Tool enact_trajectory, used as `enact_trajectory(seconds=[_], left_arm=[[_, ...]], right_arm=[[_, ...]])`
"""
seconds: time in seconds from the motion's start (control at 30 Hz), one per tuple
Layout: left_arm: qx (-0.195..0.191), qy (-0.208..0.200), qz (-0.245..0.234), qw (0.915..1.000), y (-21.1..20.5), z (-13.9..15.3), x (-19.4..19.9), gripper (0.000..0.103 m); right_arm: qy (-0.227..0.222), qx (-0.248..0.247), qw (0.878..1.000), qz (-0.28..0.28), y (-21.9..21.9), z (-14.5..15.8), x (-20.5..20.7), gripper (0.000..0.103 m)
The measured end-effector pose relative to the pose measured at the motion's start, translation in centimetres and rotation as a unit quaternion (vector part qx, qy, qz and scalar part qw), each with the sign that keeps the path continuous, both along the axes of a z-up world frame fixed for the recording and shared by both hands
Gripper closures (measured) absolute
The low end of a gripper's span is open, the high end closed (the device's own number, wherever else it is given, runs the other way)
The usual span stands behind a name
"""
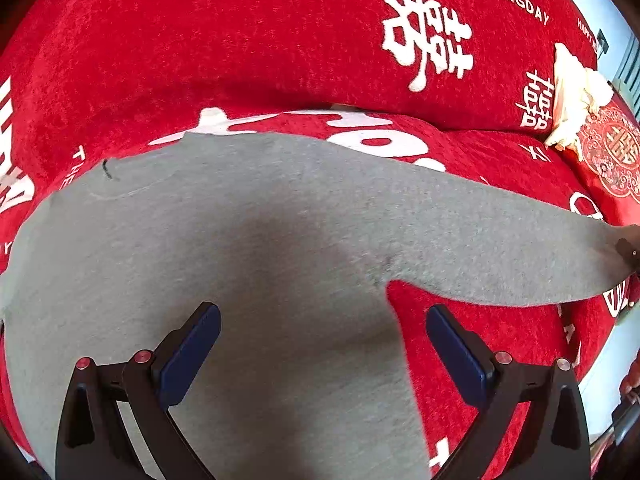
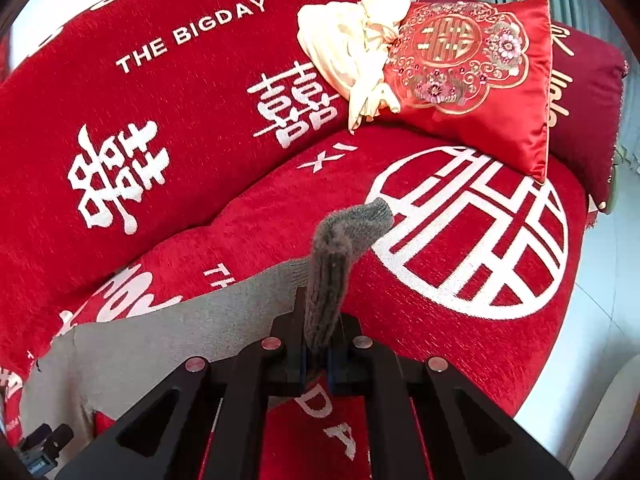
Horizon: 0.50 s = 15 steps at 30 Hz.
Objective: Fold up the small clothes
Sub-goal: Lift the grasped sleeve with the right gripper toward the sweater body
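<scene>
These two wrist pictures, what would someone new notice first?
The bright red sofa cover with big white characters fills both views. A grey garment lies spread across the seat, its sleeve end clamped in the right tongs and lifted, while the left tongs hang open above its body. At the sofa's far right, an embroidered red cushion leans beside a crumpled cream cloth.

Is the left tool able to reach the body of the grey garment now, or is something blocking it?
Probably yes. The left tool hangs open right over the grey garment, which lies flat on the red sofa cover, with nothing between them. The right tool pinches only the sleeve end, far aside.
</scene>
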<state>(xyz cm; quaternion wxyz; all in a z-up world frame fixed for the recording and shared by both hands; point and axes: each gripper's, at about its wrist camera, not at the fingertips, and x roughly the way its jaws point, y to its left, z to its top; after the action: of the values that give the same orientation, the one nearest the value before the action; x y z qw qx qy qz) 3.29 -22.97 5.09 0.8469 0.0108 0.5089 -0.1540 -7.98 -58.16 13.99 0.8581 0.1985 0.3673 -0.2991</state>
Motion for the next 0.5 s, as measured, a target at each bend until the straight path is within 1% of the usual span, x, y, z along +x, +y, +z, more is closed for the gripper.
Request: enact_trajectory(seconds=[0.2,0.3,0.5], left_arm=[[0.006,0.015,0.019,0.9997,2.7,-0.9,0.1,0.0],[0.001,0.026,0.034,0.9991,4.3,-1.5,0.1,0.0],[-0.005,0.024,0.043,0.9988,6.5,-1.7,-0.5,0.0]], right_arm=[[-0.003,-0.006,1.0,-0.005,0.9,1.0,-0.2,0.096],[-0.007,-0.009,1.0,-0.008,1.5,1.7,-0.2,0.096],[-0.011,-0.019,1.0,0.002,3.3,3.0,0.3,0.096]])
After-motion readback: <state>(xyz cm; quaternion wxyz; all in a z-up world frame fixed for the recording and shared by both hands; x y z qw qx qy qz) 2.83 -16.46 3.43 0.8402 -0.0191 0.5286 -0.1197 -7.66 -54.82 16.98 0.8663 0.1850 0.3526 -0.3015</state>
